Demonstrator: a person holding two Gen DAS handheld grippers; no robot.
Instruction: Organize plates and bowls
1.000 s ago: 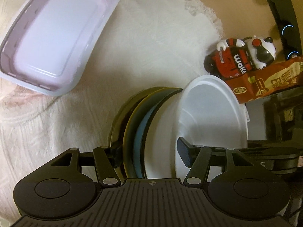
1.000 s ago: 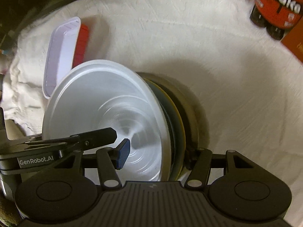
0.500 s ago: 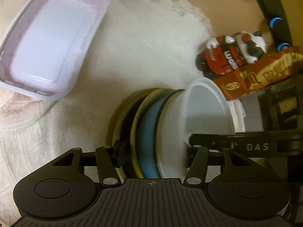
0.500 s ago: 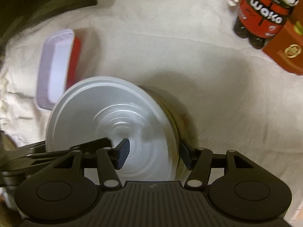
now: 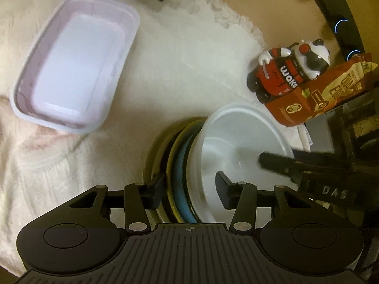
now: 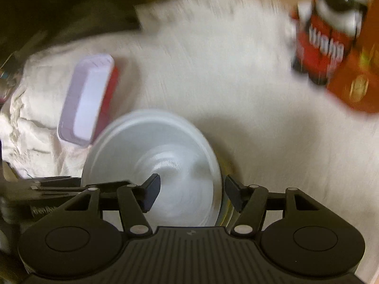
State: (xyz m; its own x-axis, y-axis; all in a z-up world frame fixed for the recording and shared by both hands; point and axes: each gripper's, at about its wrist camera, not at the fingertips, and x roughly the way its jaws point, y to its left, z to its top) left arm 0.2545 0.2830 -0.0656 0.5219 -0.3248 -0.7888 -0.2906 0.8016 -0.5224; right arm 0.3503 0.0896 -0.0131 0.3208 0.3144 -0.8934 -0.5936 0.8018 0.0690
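A stack of dishes stands on edge between both grippers: a white bowl (image 5: 239,142), a blue plate (image 5: 178,184), a yellow plate (image 5: 171,163) and an olive plate (image 5: 155,151). My left gripper (image 5: 189,187) straddles the whole stack, fingers on the olive plate's back and inside the white bowl. My right gripper (image 6: 191,191) clamps the same stack from the other side, with the white bowl (image 6: 151,165) facing it. The right view is motion-blurred.
A lilac rectangular tray (image 5: 75,66) lies on the white cloth (image 5: 180,54) at upper left, with a red tray beneath it (image 6: 111,87). A panda figurine (image 5: 289,68) and a red snack packet (image 5: 315,94) stand at the right.
Both grippers have lifted and swung with the stack. The tray and the figurine look farther off. The right gripper's finger now reaches deeper into the white bowl.
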